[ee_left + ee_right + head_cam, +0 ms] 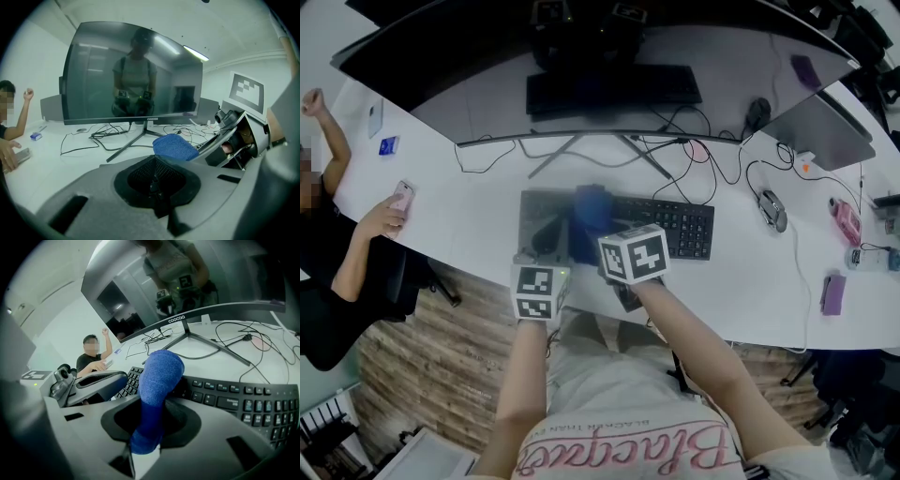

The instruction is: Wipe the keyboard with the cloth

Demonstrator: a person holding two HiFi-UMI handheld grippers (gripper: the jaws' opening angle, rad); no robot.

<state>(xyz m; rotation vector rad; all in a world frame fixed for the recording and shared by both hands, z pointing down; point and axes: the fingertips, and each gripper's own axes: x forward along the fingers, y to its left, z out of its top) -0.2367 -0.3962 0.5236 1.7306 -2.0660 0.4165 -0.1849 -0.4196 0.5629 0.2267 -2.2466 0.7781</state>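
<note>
The right gripper (142, 446) pinches one end of a rolled blue terry cloth (157, 380), its jaws closed on the fabric. The left gripper (155, 185) sits just beside it with its jaws together and nothing between them. The cloth's free end stands over the left half of the flat black keyboard (234, 399); contact cannot be told. The keyboard lies near the front edge of the white desk (478, 216), with bare surface to its left and a grey mouse (772, 208) to its right. Behind it, loose black cables (712, 159) run around the stand of the curved dark monitor (609, 66).
</note>
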